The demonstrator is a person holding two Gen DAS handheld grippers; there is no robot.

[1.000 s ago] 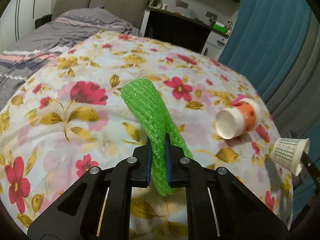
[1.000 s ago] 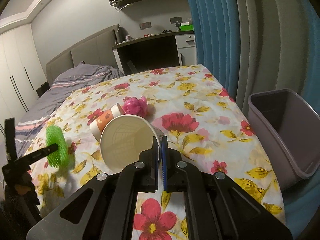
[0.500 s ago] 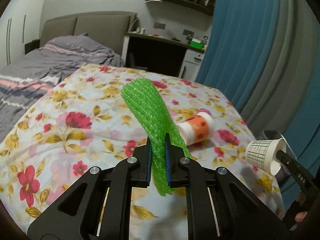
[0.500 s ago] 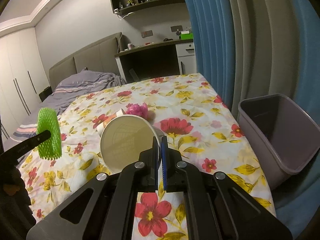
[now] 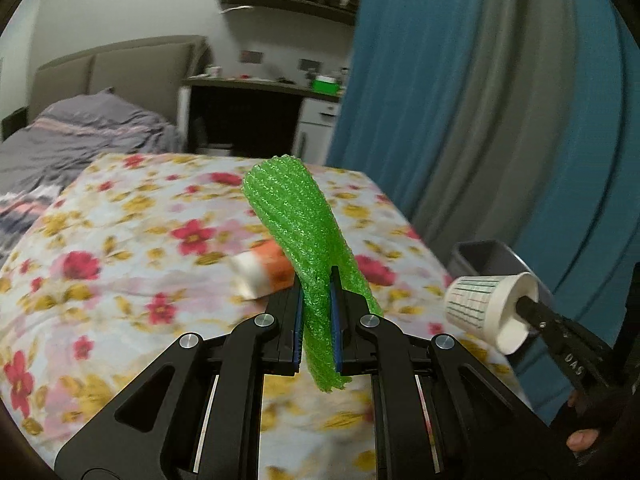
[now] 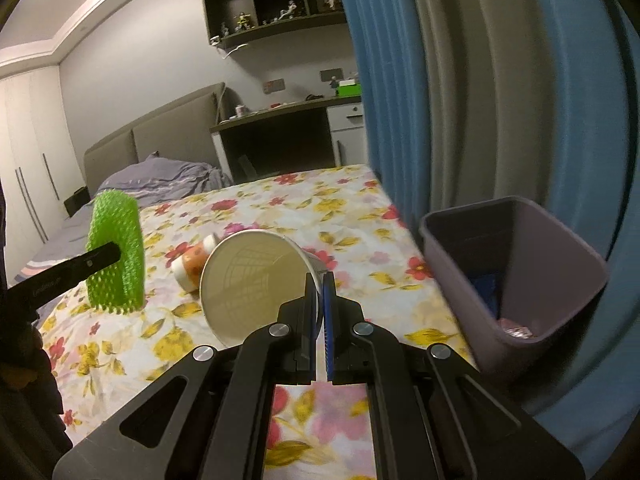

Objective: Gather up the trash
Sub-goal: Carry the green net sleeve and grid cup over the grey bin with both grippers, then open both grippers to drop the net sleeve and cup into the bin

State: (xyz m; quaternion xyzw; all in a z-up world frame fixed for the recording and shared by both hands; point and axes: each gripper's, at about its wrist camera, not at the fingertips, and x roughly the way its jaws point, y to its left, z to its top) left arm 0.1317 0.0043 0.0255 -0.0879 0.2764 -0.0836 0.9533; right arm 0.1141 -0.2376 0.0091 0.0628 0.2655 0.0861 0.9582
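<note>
My left gripper (image 5: 316, 280) is shut on a green foam net sleeve (image 5: 298, 220), held up above the floral bed; the sleeve (image 6: 116, 256) also shows at the left of the right wrist view. My right gripper (image 6: 319, 280) is shut on the rim of a white paper cup (image 6: 256, 276), which hangs in the air with its mouth toward the camera; the cup (image 5: 488, 306) appears at the right of the left wrist view. An orange and white cup (image 5: 266, 272) lies on its side on the bedspread. A grey trash bin (image 6: 516, 276) stands beside the bed at the right.
The floral bedspread (image 5: 120, 240) covers the bed, with a grey duvet (image 5: 80, 136) behind it. Blue and grey curtains (image 6: 480, 100) hang right behind the bin. A dark desk (image 6: 280, 136) stands at the far end. The bin holds some blue and pink scraps.
Both grippers have risen and moved toward the right side of the bed with their loads. The bin now looms larger in the right wrist view and shows in the left.
</note>
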